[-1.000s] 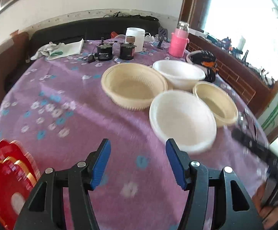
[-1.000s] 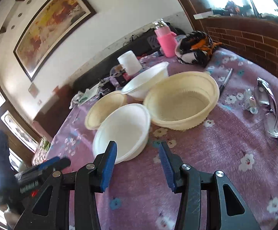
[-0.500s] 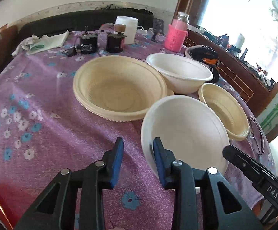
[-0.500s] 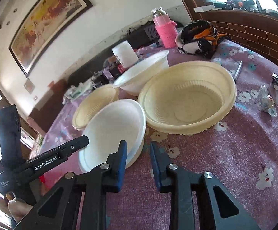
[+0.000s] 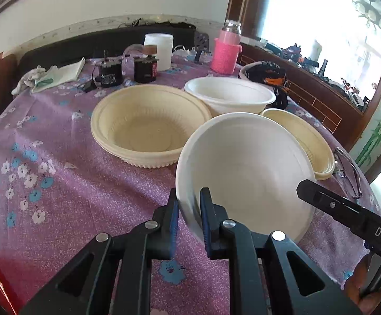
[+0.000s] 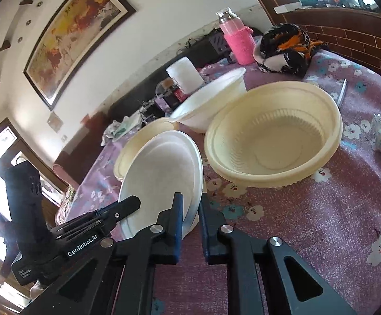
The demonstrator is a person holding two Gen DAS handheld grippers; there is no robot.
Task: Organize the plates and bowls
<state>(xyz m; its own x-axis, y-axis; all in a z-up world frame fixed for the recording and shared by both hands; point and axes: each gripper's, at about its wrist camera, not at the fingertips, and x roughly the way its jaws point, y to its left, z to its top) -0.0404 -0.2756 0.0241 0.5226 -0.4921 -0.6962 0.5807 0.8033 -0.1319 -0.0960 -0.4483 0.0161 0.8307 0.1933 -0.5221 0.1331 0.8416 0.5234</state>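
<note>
Both claws, left [image 5: 189,207] and right [image 6: 190,210], clamp white plate [image 5: 245,173]; painting [image 6: 77,34] right view only.

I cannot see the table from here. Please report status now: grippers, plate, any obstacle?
Left gripper and right gripper both shut on white plate, opposite rims. Plate tilted. Large cream bowl close beside; small cream bowl just behind.

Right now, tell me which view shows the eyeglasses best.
The left wrist view: the eyeglasses lie whole on the purple tablecloth, past the small cream bowl, lenses and arms visible. In the right wrist view only a shiny sliver at the right edge, probably the glasses, shows.
</note>
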